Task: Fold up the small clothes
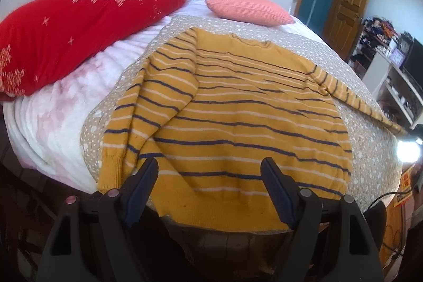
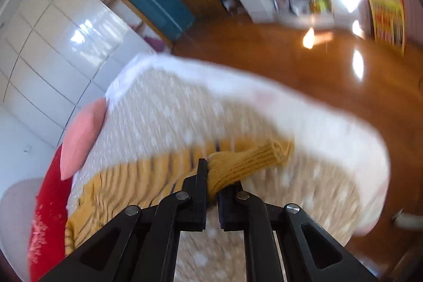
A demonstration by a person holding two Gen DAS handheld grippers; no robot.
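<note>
A mustard sweater with navy and white stripes lies flat on a dotted beige cover on the bed. Its left sleeve is folded over the body; its right sleeve stretches out toward the bed's right edge. My left gripper is open and empty, just above the sweater's hem. My right gripper is shut on the ribbed cuff of the right sleeve, held above the cover; the striped sleeve trails back to the left. The right wrist view is blurred.
A red pillow lies at the left and a pink cushion at the head of the bed. White fleece bedding surrounds the cover. A wooden floor, a door and white shelves stand to the right.
</note>
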